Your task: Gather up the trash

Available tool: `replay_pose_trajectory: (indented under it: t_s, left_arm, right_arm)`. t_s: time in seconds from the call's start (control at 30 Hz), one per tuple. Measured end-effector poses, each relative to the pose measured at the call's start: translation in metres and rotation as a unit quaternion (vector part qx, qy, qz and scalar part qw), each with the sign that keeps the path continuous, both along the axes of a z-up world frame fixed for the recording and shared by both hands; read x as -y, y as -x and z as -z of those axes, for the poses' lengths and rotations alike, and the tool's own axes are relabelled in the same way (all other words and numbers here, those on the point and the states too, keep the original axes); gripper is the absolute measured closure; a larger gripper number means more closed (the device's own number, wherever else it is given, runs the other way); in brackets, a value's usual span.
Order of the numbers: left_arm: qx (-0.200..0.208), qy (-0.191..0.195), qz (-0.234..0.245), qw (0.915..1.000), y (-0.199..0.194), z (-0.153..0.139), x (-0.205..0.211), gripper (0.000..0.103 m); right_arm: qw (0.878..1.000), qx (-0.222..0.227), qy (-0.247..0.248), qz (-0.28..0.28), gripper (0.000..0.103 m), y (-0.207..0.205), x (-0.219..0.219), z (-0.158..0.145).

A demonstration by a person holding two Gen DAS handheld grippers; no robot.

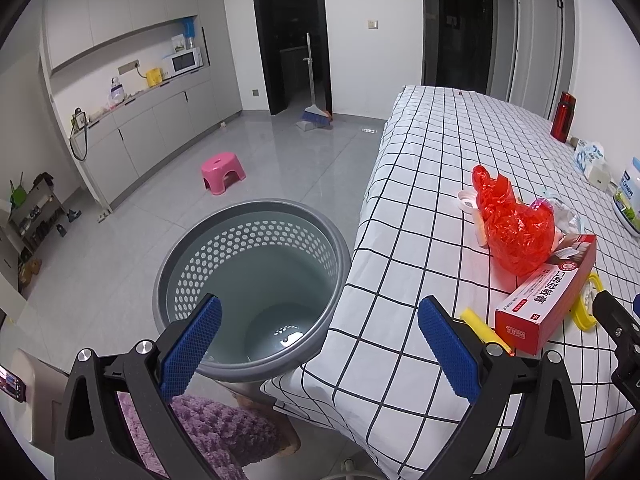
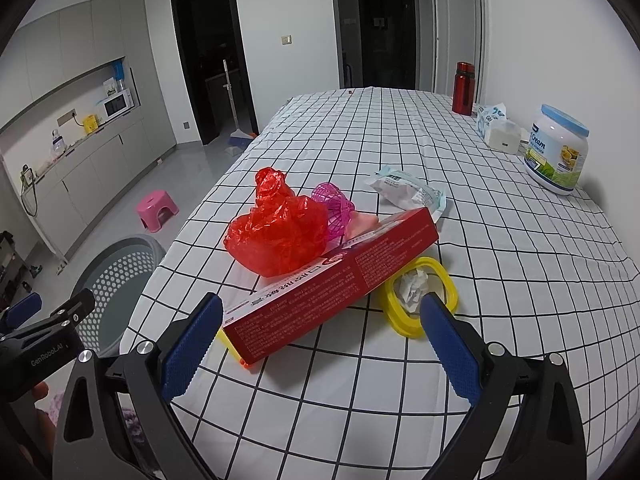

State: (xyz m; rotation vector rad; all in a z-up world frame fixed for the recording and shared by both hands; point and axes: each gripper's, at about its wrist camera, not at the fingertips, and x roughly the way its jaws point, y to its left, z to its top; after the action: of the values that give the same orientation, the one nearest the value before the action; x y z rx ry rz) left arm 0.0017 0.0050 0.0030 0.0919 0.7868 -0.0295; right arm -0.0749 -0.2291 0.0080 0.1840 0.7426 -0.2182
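Observation:
A pile of trash lies on the checked tablecloth: a crumpled red plastic bag, a long red carton, a yellow ring-shaped lid with a paper scrap inside, a pink mesh piece and a white wrapper. A grey perforated basket stands on the floor by the table's left edge. My left gripper is open and empty above the basket's rim. My right gripper is open and empty, just in front of the carton's near end.
A red bottle, a tissue pack and a large cream jar stand along the table's right side. A pink stool and a broom are on the floor. Purple fabric lies below my left gripper.

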Motion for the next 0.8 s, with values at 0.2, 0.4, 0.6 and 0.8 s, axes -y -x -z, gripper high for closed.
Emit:
replay_pose_trajectory:
  t_s: [0.2,0.4,0.6,0.8]
  left_arm:
    - [0.000,0.000,0.000,1.0000,0.0003,0.0009,-0.0005,0.006]
    - [0.000,0.000,0.000,1.0000,0.0003,0.0009,-0.0006,0.006]
    - [0.000,0.000,0.000,1.0000,0.0001,0.0031,-0.0021,0.006]
    - [0.000,0.001,-0.001,1.0000,0.0001,0.0038,-0.0017,0.006]
  right_arm:
    - [1.000,-0.001,-0.001,0.000,0.009,-0.0010,-0.0011,0.0016]
    - [1.000,-0.002,-0.002,-0.001,0.009,-0.0018,-0.0023,0.0022]
    - [1.000,0.000,-0.001,-0.001,0.009,-0.0022,-0.0023,0.0025]
    - [1.000,0.000,-0.002,-0.002,0.009,-0.0024,-0.0029,0.0036]
